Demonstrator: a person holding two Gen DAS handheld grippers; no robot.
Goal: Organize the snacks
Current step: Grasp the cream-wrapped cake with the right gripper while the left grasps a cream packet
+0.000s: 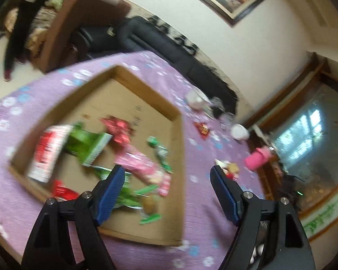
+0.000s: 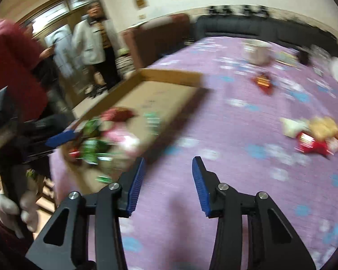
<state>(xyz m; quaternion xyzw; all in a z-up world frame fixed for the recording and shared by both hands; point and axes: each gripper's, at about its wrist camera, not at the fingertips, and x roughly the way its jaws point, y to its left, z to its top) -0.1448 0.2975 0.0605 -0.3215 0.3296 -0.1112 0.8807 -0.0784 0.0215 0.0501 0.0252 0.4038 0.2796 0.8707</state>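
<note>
Snacks in bright red, green and pink wrappers (image 1: 133,157) lie heaped in shallow brown cardboard tray (image 1: 178,135), gathered for sorting. Left wrist view: left gripper (image 1: 167,173) hovers over tray, jaws wide apart, empty. Right wrist view: right gripper (image 2: 167,164) above purple flowered tablecloth (image 2: 236,139), jaws part-open, holding nothing; loose red-and-yellow snack packets (image 2: 315,135) await beside. Dark sofa (image 2: 247,27) behind.
</note>
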